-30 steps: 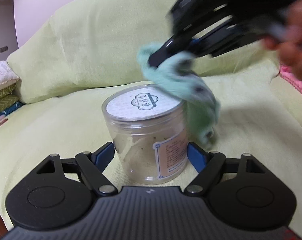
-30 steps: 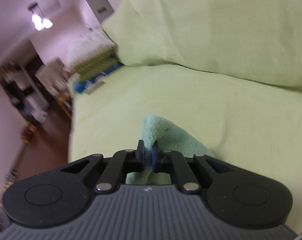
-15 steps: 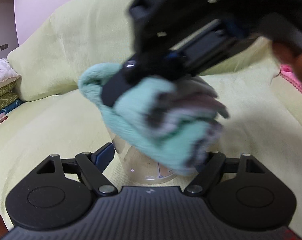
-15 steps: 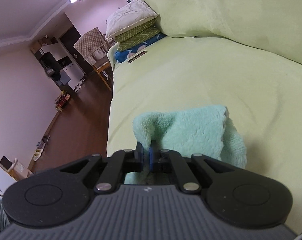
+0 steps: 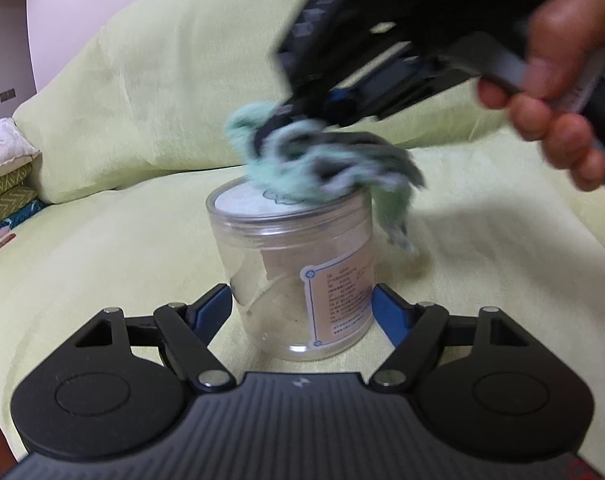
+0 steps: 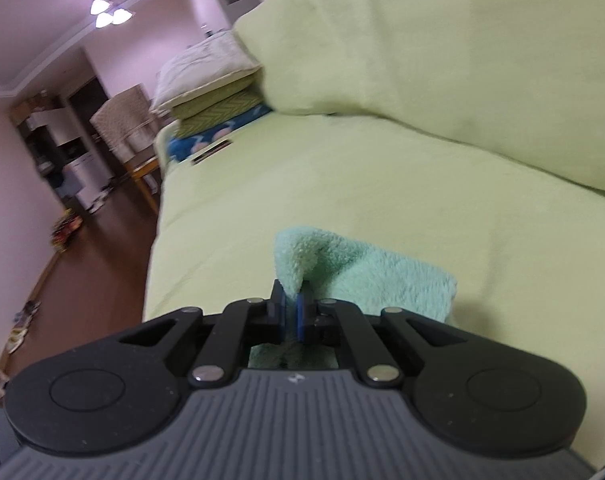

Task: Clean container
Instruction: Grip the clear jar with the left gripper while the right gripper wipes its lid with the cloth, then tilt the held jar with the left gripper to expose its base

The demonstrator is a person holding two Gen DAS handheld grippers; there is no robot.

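With the left tongs (image 5: 302, 300) clenched on the jar (image 5: 298, 276) and the right tongs (image 6: 289, 312) grasping the cloth (image 6: 366, 280) on its lid, sideways wiping force may tip the jar on the soft cover (image 5: 102, 260).

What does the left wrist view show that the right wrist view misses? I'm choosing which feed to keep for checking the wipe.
Only the left wrist view: the clear plastic jar clamped between the left tongs, its lid, and the hand holding the right tongs.
Only the right wrist view: the ceiling lamp and wood floor.
Both: the green cloth pinched in the right tongs, and the yellow-green sofa cover.
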